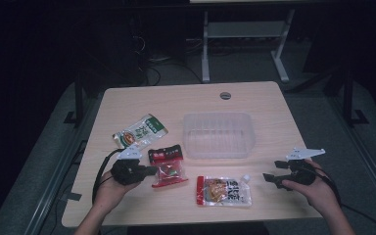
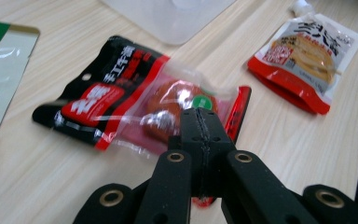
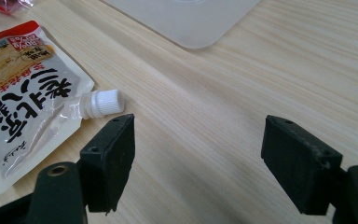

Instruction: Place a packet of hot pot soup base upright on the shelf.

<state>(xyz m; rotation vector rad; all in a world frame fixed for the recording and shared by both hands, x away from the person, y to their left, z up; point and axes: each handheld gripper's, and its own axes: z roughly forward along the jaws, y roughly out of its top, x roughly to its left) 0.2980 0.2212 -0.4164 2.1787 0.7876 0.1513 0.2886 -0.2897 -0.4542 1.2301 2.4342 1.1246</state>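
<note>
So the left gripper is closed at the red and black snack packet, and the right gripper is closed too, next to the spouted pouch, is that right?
Not quite: the right gripper is open, its jaws standing wide apart over bare table, as the right gripper view shows. The rest holds: the left gripper is closed at the red and black snack packet, and the spouted pouch lies beside the right gripper.

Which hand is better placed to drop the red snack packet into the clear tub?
Left. The left claw is shut on the red snack packet, beside the clear tub. The right claw is open, by the spouted pouch.
</note>
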